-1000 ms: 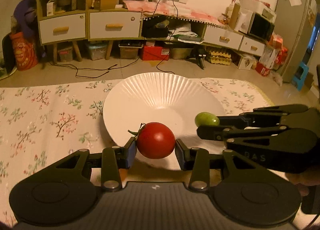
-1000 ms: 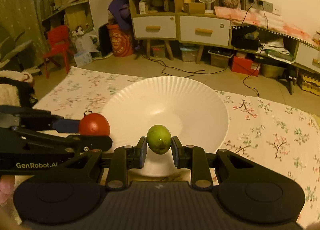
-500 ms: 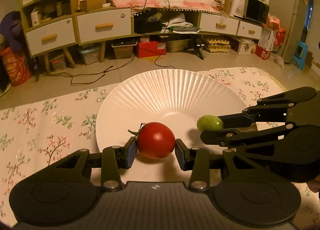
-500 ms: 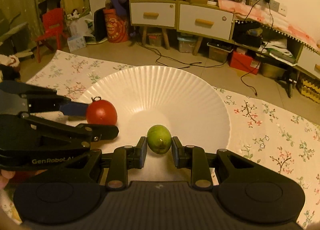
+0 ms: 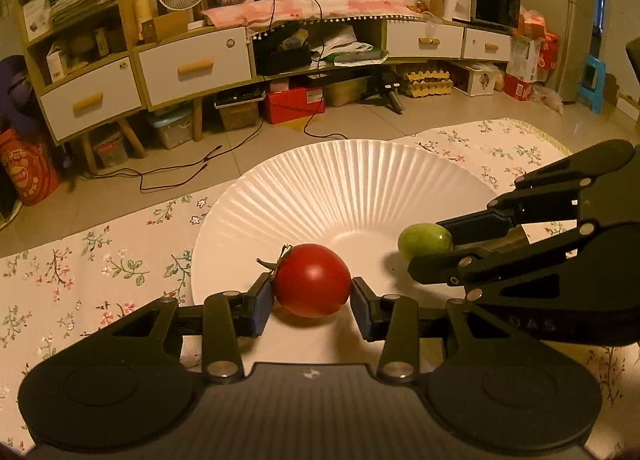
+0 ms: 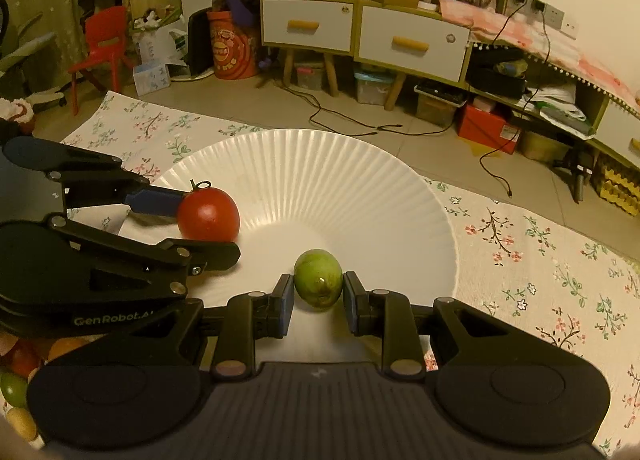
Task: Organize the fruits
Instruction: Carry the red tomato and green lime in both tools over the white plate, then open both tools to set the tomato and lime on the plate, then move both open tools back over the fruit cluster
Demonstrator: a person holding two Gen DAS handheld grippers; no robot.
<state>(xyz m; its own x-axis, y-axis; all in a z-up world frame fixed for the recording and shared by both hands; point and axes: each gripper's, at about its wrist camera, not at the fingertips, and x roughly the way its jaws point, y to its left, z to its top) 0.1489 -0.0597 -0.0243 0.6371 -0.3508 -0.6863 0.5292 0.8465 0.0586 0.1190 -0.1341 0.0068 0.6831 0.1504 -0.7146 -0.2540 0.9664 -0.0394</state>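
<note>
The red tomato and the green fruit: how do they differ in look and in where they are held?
The red tomato is larger and rounder, with a green stem; the green fruit is smaller, oval, with no stem visible. The left gripper holds the tomato; the right gripper holds the green fruit. Both are pinched between blue-padded fingers over the near side of the white plate.

Two close, downward-angled wrist views, sharing the white plate (image 5: 352, 180).

Glossy tomato (image 5: 311, 280), ribbed white plate (image 5: 344, 180)
</note>
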